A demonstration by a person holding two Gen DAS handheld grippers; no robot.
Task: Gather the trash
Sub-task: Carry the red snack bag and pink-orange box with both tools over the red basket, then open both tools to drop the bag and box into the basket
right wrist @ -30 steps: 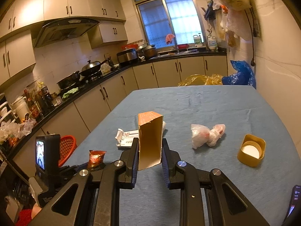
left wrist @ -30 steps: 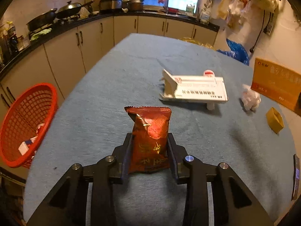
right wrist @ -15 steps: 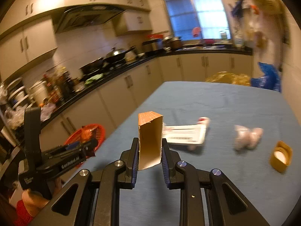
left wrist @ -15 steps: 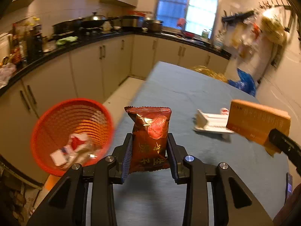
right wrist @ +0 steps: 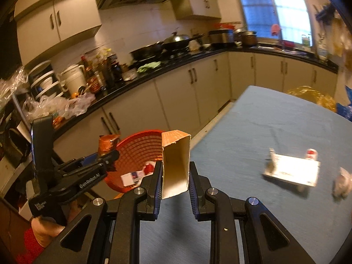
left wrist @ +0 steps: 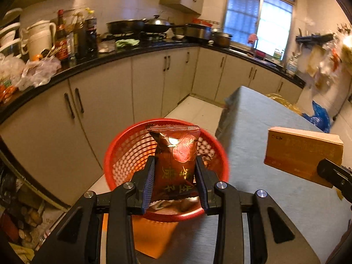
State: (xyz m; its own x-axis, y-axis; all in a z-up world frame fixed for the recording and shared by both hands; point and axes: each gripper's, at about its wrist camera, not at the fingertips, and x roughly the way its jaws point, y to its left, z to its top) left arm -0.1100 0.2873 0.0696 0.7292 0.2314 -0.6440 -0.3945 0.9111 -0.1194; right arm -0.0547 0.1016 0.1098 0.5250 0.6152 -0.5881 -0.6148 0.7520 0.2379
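Gripping a dark red foil snack packet [left wrist: 176,158], the left gripper [left wrist: 175,182] hangs over the round red plastic basket [left wrist: 123,154]; the right gripper [right wrist: 175,180] clamps an open orange cardboard box [right wrist: 176,162].

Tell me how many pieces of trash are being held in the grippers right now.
2: a red snack packet in the left gripper, an orange box in the right gripper.

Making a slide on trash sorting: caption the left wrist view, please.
Left claw grips a red snack packet in front of the red basket; orange box at right.
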